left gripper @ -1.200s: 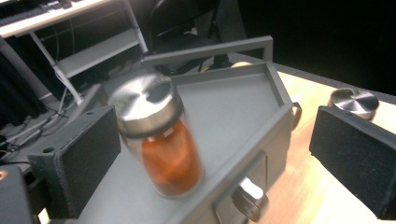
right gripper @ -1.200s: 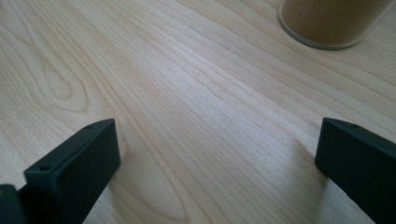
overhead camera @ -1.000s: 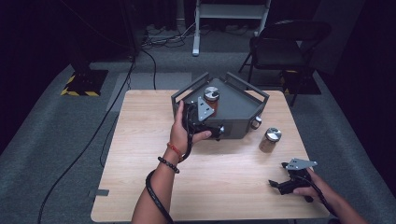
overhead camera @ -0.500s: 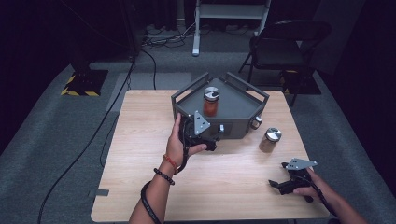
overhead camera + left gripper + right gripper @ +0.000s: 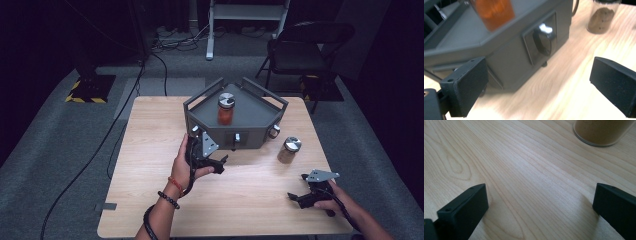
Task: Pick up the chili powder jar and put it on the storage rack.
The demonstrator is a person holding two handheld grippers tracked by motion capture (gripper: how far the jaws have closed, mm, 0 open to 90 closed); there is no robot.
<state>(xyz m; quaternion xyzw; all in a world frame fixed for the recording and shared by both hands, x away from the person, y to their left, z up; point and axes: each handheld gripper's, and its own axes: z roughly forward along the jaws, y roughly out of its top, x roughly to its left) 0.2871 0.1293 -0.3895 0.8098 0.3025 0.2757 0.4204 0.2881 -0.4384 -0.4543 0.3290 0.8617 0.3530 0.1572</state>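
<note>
Here the left gripper [image 5: 216,164] hovers just in front of the grey box [image 5: 235,117], its fingers [image 5: 464,86] spread wide and empty, touching nothing. In the left gripper view they frame the box's front face, where a black knob [image 5: 543,41] sits in a recessed panel. An orange jar [image 5: 225,108] stands upright on top of the box. The right gripper [image 5: 306,192] rests low near the right edge of the wooden surface [image 5: 150,150], its fingers [image 5: 464,207] likewise wide apart and holding nothing. A brown jar [image 5: 289,149] stands on the surface just right of the box, well apart from both grippers.
</note>
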